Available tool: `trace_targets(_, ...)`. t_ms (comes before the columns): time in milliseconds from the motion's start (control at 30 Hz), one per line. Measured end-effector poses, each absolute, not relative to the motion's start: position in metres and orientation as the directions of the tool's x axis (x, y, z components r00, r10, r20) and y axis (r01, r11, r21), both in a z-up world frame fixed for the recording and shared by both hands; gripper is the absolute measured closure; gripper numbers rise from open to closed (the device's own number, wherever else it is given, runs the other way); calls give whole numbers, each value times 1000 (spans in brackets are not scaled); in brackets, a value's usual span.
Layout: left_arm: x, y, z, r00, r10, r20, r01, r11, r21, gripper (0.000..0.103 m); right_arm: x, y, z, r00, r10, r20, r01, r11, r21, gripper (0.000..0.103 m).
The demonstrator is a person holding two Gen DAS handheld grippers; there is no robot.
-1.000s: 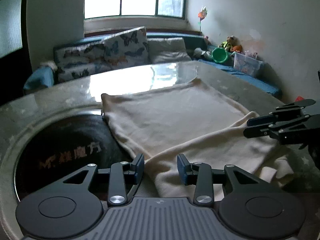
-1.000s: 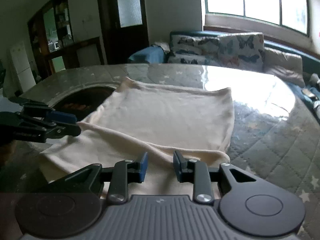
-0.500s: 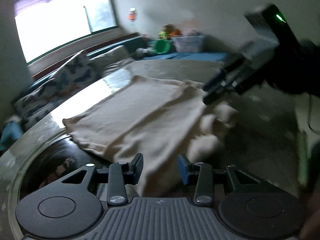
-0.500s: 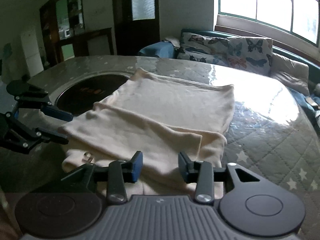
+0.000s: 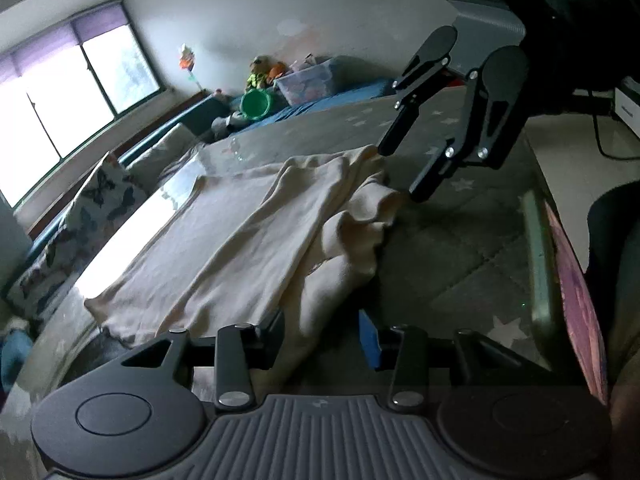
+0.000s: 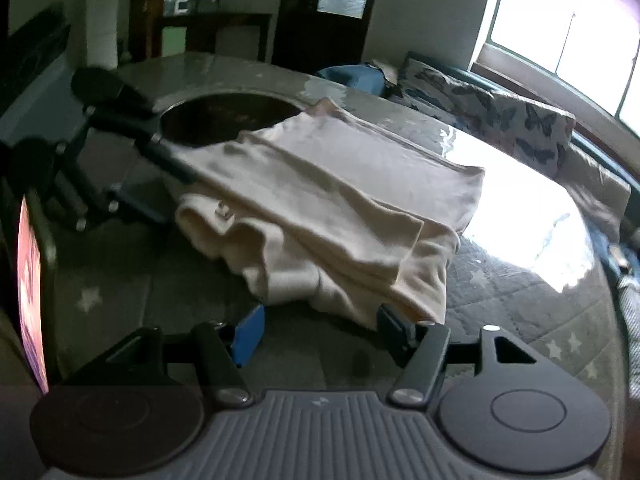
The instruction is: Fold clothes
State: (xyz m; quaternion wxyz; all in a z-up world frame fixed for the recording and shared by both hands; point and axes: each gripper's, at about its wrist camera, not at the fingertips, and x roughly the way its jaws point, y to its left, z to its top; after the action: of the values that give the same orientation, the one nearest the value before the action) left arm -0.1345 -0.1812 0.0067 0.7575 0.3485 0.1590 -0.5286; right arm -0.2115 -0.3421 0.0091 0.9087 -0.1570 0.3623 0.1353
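A cream garment (image 5: pixel 240 240) lies partly folded on the grey table (image 5: pixel 460 248), its near layers bunched up. It also shows in the right wrist view (image 6: pixel 328 200). My left gripper (image 5: pixel 322 340) is open, jaws wide, with the garment's near corner lying between them. My right gripper (image 6: pixel 320 330) is open just short of the garment's bunched edge. The right gripper also shows in the left wrist view (image 5: pixel 396 172), open beside the far bunched corner. The left gripper shows in the right wrist view (image 6: pixel 160 184), open at the garment's left edge.
A dark round recess (image 6: pixel 228 120) is set in the table beside the garment. A lit screen (image 5: pixel 576 292) stands at the table's near edge. A sofa with butterfly cushions (image 6: pixel 500 116) runs under the window. A green bowl (image 5: pixel 256 104) and clear bin sit beyond.
Both grippers have opened wider and pulled back from the garment. The garment's near part now lies folded over and bunched. Both cameras have swung towards each other.
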Motion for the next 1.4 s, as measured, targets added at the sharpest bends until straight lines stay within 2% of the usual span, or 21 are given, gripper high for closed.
trace_targets(200,-132,-186,4,400,-700,-591,905,197,378,60,-213,-336,3,732,103,-674,-373,888,-270,34)
trace_targets(267,-130,-186,3,397,-707,-586,905,193,380,68,-211,-334,1,740,107,-664,-382,880,-283,34)
trace_targets(300,-129,-188,3,399,-706,-585,904,194,381,79,-210,-333,1,745,109,-658,-383,878,-288,34)
trace_targets(333,-127,-189,2,398,-704,-588,905,195,379,85,-208,-332,0,749,109,-653,-383,876,-293,34)
trace_targets(433,-120,-189,3,393,-719,-574,911,221,348,92,-202,-329,0,756,119,-644,-388,873,-295,34)
trace_targets(600,-106,-185,18,407,-739,-537,913,308,267,94,-202,-325,2,760,145,-634,-420,854,-308,31)
trace_targets(833,-74,-192,31,412,-743,-528,907,387,164,94,-202,-314,-7,792,134,-596,-441,800,-407,30)
trace_targets(967,-63,-193,34,403,-747,-529,906,407,115,94,-192,-310,-11,819,102,-565,-412,790,-455,42)
trace_targets(1067,-66,-191,33,400,-747,-531,908,401,120,93,-180,-315,-11,810,111,-576,-406,814,-415,63)
trace_targets(1100,-69,-190,32,402,-745,-532,909,396,133,90,-175,-318,-10,801,123,-586,-407,829,-382,73)
trace_targets(1167,-76,-186,29,406,-739,-537,910,381,164,83,-167,-325,-7,776,159,-610,-411,861,-299,83)
trace_targets(1233,-84,-183,25,411,-734,-541,910,366,194,73,-161,-332,-5,757,188,-626,-406,886,-225,85)
trace_targets(1367,-97,-177,18,417,-719,-556,909,335,247,70,-155,-344,2,736,227,-638,-383,916,-115,86)
trace_targets(1400,-101,-176,15,421,-714,-559,907,327,266,66,-154,-346,3,733,235,-639,-377,921,-93,87)
